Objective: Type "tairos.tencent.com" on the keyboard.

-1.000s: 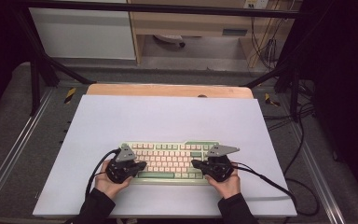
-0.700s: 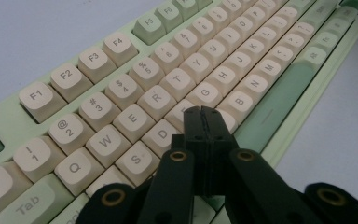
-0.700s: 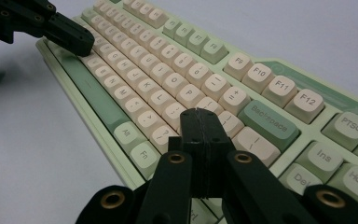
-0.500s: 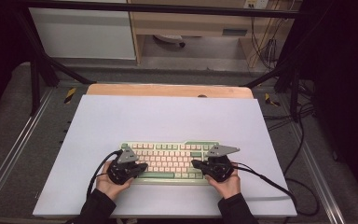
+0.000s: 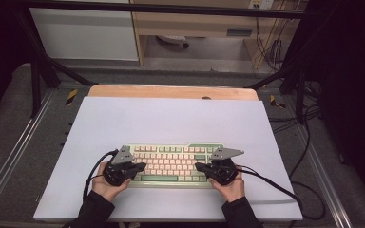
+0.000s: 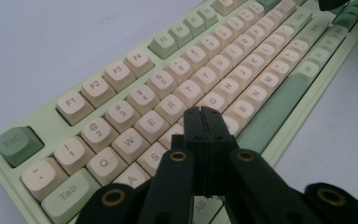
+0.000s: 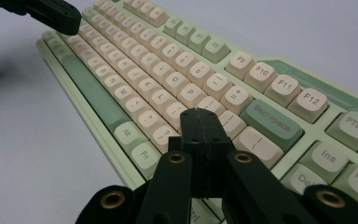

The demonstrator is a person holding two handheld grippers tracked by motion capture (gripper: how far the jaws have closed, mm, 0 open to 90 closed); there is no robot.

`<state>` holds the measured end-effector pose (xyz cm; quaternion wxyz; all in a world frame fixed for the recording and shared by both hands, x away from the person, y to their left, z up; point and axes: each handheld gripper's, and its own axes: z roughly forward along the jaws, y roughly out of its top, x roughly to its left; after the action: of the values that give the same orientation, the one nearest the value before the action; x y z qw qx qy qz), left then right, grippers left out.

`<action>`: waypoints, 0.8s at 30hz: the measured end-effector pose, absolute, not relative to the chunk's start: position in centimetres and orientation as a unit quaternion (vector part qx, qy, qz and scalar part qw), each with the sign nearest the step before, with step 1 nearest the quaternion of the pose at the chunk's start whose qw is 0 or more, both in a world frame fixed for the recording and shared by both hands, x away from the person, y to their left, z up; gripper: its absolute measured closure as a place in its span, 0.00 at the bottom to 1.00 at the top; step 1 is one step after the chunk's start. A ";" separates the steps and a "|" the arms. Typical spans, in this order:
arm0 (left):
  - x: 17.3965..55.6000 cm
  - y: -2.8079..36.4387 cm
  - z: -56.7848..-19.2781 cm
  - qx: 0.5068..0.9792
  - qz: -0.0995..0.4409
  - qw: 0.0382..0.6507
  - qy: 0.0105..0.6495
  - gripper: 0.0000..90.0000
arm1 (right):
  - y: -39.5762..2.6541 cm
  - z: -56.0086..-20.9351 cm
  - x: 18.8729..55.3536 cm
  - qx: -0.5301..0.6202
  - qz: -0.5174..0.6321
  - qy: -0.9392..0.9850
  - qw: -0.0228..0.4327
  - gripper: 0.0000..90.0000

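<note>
Keyboard, gripper views reveal closed jaws

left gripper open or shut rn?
Shut. In the left gripper view the left gripper has its two black jaws pressed together with no gap, nothing between them, over the keyboard near the left-hand letter keys.

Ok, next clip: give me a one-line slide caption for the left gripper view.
Left gripper, jaws shut, poised over the home-row keys of a green and cream keyboard on a pale table.
</note>
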<state>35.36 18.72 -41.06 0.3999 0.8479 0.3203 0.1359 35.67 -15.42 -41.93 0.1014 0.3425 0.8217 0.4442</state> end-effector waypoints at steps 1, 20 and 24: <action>35.4 18.8 -41.0 0.848 0.136 0.400 0.321 1.00 | -15.4 -42.0 35.7 0.343 0.444 0.822 0.101 1.00; 37.5 18.8 -41.3 0.841 0.147 0.390 0.346 1.00 | -15.4 -42.0 35.7 0.343 0.442 0.823 0.101 1.00; 37.9 18.6 -41.7 0.840 0.148 0.386 0.351 1.00 | -15.4 -42.0 35.7 0.343 0.443 0.822 0.101 1.00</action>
<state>37.93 18.64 -41.66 0.3863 0.8399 0.3515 0.1478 35.70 -15.38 -41.98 0.1009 0.3428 0.8220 0.4434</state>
